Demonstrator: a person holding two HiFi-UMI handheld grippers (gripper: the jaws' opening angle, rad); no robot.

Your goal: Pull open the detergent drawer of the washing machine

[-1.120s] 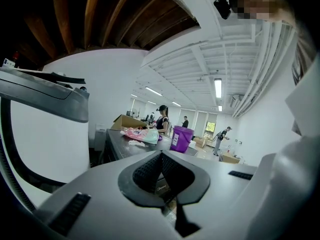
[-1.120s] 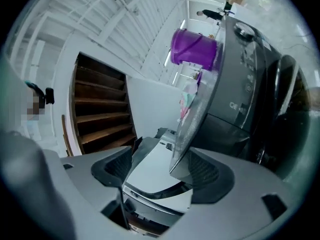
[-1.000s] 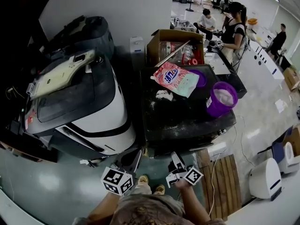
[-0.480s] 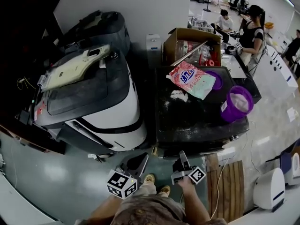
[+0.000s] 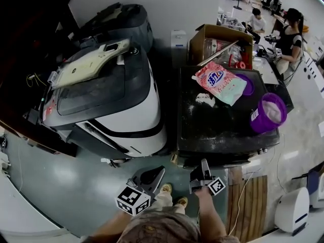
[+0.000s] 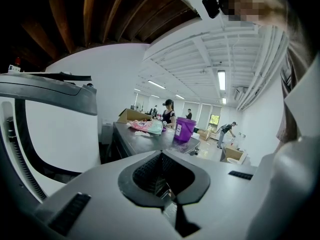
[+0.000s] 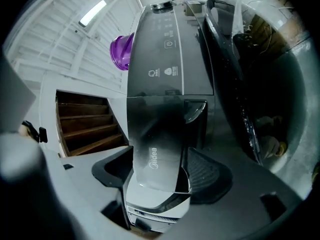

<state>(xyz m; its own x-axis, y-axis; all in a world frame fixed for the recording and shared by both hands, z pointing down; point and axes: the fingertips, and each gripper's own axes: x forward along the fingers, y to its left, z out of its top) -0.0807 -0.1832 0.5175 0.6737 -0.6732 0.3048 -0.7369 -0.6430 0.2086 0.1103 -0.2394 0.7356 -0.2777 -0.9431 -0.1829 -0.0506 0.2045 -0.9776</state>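
My right gripper [image 7: 160, 176] clamped the drawer [image 7: 156, 151] by its front, to pull it from the washing machine [image 5: 223, 128]; my left gripper [image 6: 162, 181] hung closed, empty, aside.

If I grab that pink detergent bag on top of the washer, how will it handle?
The detergent bag is a soft pouch lying slumped, so it will probably sag rather than hold shape. The white powder beside it suggests it's open; tipping could spill.
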